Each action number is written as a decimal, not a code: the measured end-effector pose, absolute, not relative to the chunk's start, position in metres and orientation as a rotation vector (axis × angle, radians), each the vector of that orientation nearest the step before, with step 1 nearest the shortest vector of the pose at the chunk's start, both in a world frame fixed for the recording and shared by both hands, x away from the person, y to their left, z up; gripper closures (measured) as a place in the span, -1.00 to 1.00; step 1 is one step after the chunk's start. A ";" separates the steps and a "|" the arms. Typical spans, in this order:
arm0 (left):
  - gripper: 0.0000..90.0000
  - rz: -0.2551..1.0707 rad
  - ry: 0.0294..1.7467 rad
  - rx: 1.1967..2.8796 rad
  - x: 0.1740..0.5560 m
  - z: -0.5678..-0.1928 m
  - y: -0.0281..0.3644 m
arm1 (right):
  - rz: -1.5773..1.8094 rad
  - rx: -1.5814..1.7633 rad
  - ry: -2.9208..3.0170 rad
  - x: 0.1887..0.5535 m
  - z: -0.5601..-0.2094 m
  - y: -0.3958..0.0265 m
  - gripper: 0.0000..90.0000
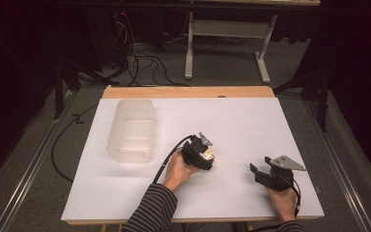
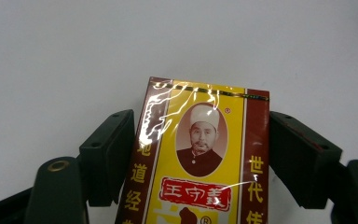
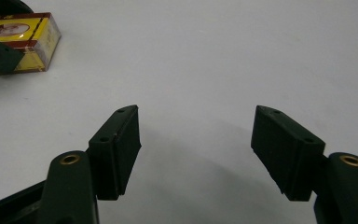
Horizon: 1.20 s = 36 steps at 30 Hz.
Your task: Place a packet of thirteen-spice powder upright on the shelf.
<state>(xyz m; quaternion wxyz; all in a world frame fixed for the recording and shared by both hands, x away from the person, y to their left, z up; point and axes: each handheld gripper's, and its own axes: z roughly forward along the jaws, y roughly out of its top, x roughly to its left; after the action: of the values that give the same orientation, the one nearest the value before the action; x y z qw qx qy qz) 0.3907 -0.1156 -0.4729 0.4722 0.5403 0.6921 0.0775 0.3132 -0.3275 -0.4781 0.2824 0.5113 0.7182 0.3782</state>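
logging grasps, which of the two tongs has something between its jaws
The left tongs: a yellow and maroon printed box sits between the jaws. The right tongs stand wide open over the bare white tabletop.

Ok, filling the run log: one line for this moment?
left claw: shut on yellow box | right claw: open, over bare table | plastic bin: far left

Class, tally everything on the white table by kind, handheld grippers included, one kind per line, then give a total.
Clear plastic bin: 1
Yellow and maroon box: 1
Handheld grippers, left gripper and right gripper: 2
Total: 4
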 end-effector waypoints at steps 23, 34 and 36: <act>-0.28 0.202 1.679 1.344 0.389 -0.471 -0.110 | 1.007 1.364 1.930 0.314 -0.478 -0.328 -0.27; -0.27 0.205 1.635 1.266 0.384 -0.448 -0.097 | 1.005 1.366 1.931 0.314 -0.478 -0.328 -0.27; -0.27 0.204 1.649 1.239 0.383 -0.445 -0.097 | 1.005 1.368 1.930 0.314 -0.478 -0.328 -0.27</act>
<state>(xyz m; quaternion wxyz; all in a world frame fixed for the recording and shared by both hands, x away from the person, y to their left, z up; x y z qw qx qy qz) 0.3830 -0.0972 -0.4450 0.5091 0.5145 0.6847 0.0846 0.3138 -0.3276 -0.4781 0.2819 0.5107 0.7204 0.3752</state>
